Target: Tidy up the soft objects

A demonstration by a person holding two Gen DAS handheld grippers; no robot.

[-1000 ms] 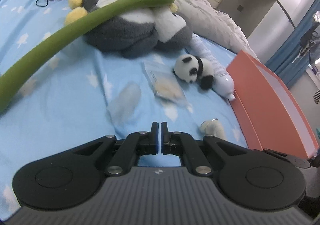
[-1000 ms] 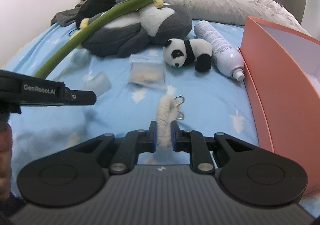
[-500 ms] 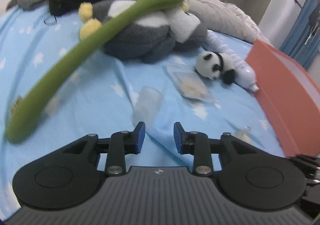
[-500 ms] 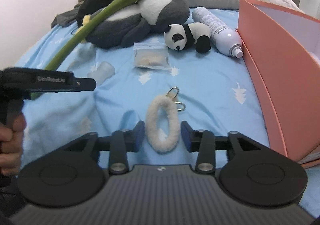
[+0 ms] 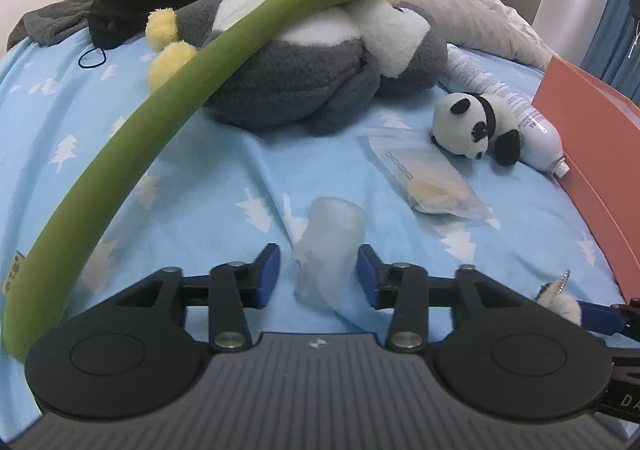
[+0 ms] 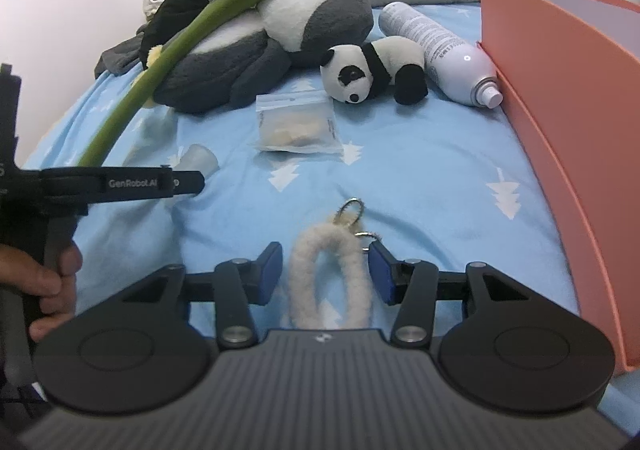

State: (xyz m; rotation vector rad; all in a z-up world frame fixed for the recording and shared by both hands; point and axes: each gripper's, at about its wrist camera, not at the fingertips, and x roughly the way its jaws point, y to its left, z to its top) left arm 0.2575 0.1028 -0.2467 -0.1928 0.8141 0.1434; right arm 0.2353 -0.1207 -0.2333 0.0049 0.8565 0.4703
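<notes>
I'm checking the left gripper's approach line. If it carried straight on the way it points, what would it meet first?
Most likely the translucent soft roll, lying between the opening fingers of the left gripper, untouched; beyond it only the blue bedsheet.

Bed: blue tree-print sheet [image 6: 420, 178]
On it: penguin plush [image 6: 280, 38], panda [image 6: 372, 70], spray can [image 6: 440, 50], sachet [image 6: 298, 126], fleece loop [image 6: 328, 282] — clear pouch [image 5: 328, 250], orange box [image 6: 560, 90]

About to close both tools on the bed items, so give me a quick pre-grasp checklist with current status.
1. Clear soft tube sits between left tool pads: ok; jaws opening, no contact.
2. Fluffy keychain loop between right tool pads: ok, untouched.
3. Metal rings clear of the pads: not ok, one is beside the right pad.
4. Green massager clear of left tool: ok.
5. Orange box interior free: cannot tell.
</notes>
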